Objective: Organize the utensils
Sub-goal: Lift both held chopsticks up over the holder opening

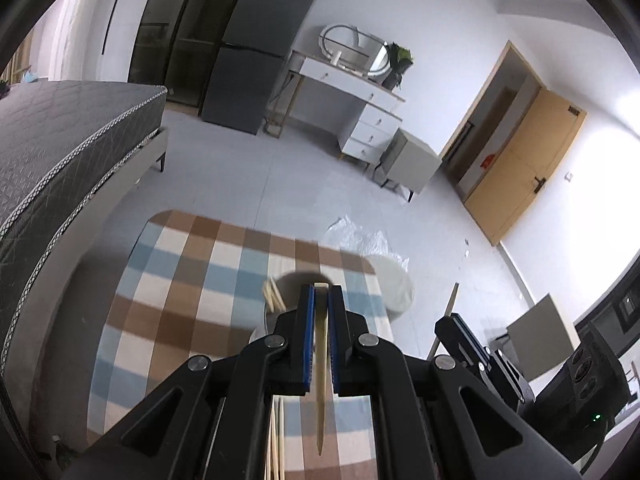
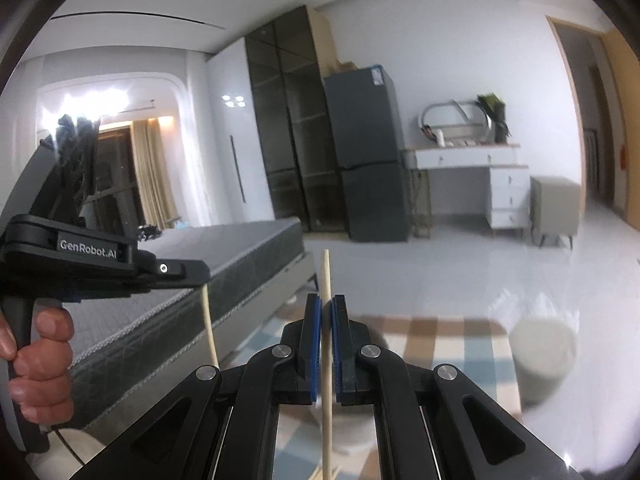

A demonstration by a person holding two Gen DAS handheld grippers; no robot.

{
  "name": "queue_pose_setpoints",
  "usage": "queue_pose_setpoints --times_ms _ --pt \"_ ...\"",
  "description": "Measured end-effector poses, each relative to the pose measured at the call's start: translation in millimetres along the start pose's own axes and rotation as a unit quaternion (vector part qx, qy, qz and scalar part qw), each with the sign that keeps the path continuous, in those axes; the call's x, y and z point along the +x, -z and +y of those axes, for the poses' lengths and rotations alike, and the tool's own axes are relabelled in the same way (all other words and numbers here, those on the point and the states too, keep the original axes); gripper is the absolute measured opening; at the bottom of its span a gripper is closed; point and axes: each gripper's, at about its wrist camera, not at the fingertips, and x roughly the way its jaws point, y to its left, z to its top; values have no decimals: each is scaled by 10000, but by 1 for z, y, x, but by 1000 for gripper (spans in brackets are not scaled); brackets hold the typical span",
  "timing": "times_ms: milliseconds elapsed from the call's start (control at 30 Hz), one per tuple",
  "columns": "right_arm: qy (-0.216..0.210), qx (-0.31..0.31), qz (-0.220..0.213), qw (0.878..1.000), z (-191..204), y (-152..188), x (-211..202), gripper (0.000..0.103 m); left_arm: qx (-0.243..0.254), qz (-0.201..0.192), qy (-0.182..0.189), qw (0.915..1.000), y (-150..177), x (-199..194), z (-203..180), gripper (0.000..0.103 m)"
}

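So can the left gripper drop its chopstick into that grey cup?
Probably yes. The left gripper is shut on a chopstick, just above the grey cup on the checked cloth, with nothing between. Other chopsticks already lean inside.

A home, a studio bedroom: left of the fingers runs a bare mattress [image 1: 60, 152] on its bed frame; beyond the fingertips stand a dark fridge [image 2: 368, 152], a white dressing table [image 2: 472, 168] with mirror, and a wooden door [image 1: 520, 164].

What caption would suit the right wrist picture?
Right gripper shut on a wooden chopstick above a checked rug, bedroom behind.
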Motion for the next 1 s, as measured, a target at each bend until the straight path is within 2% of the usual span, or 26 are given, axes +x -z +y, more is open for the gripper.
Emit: queue_pose_setpoints --times_ms 167,367,567,767,1000 --pt "-144 -200 -185 9995 1 -28 28 5 -214 -242 41 9995 -23 10 13 2" --pt "-136 18 -103 9999 -8 -46 69 5 -539 -619 89 9966 -41 22 27 2" --pt "-177 -28 -118 9998 -15 -48 101 5 -875 -1019 67 9909 -54 40 42 2" --pt "-212 -206 -174 9994 -15 -41 127 5 -1122 -1060 -14 9880 -60 57 56 2" --pt "-125 -226 -227 9994 -13 -28 149 5 -1069 -1214 -11 9868 -65 70 56 2"
